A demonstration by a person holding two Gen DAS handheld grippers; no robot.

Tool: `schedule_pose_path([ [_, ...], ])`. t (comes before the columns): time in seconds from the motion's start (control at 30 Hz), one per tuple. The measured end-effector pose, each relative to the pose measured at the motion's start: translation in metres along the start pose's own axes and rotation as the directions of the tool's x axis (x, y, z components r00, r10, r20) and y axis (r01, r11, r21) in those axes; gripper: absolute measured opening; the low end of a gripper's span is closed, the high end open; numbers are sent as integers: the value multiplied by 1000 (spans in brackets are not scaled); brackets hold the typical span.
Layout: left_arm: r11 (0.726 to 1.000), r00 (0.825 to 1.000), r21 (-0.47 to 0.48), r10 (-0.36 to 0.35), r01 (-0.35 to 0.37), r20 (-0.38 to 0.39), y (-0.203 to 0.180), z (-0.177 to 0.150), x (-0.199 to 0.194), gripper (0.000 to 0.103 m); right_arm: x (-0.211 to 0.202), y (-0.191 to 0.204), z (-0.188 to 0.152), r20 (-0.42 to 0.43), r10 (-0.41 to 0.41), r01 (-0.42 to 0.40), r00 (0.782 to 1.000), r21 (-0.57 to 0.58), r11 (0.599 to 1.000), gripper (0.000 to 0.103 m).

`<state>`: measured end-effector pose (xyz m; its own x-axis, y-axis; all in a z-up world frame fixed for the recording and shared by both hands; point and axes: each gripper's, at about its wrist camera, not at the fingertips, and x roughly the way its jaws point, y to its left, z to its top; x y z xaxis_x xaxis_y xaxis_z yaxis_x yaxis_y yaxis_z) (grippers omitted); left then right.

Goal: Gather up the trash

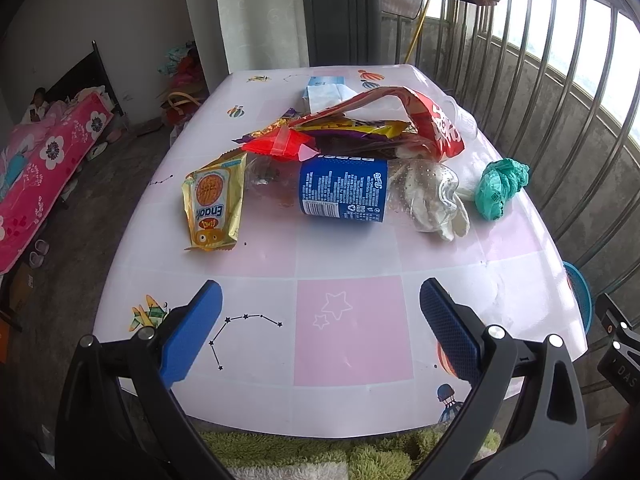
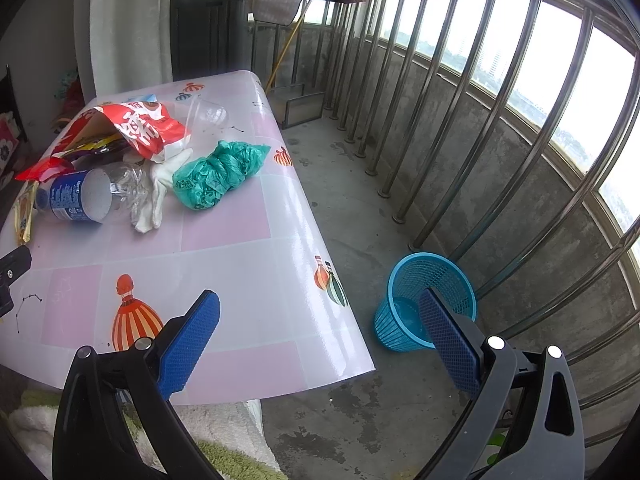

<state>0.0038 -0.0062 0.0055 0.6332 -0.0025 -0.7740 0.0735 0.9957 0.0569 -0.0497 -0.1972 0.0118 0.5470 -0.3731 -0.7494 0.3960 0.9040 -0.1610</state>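
Note:
Trash lies on the pink-and-white table [image 1: 348, 328]: a crushed Pepsi bottle [image 1: 344, 190], a gold Enaak wrapper [image 1: 214, 206], a red snack bag [image 1: 436, 120] over purple and yellow wrappers, a white glove [image 1: 440, 204] and a crumpled green bag [image 1: 502, 186]. My left gripper [image 1: 320, 328] is open and empty, above the table's near edge, short of the bottle. My right gripper [image 2: 320, 336] is open and empty over the table's right corner. The green bag [image 2: 218, 174], the glove [image 2: 154, 196] and the bottle [image 2: 80, 196] lie to its far left. A blue mesh basket [image 2: 424, 300] stands on the floor.
A steel railing [image 2: 480, 120] and low concrete wall run along the right. A clear plastic cup [image 2: 208, 114] and a tissue pack [image 1: 324, 90] lie at the table's far end. A green and white towel [image 1: 320, 456] lies below the near edge. A bed [image 1: 40, 168] is at left.

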Motion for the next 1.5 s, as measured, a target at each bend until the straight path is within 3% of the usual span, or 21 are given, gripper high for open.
schedule_pose_path([
  [0.5,1000,1000,-4,7,-7,3,3,2,2,95,1,7,2,10,21,-20,1000,-11,1000,97],
  [0.77,998,998,-30,51,-51,24,17,10,13,95,7,16,17,64,89,-89,994,2,996,97],
  [1.0,991,993,-71,114,-111,36,52,29,33,95,27,33,40,104,169,-167,980,-27,986,97],
  [1.07,993,994,-71,98,-95,49,65,35,40,95,35,36,49,113,190,-188,975,-22,982,97],
  [1.17,999,995,-48,9,-4,100,84,42,50,95,47,40,62,122,215,-216,969,-3,976,97],
  [1.27,995,982,-36,-86,93,168,98,43,59,95,62,45,75,108,233,-236,966,11,972,97],
  [1.5,997,986,44,-66,60,150,96,47,99,95,101,52,94,32,283,-284,959,48,958,97],
])
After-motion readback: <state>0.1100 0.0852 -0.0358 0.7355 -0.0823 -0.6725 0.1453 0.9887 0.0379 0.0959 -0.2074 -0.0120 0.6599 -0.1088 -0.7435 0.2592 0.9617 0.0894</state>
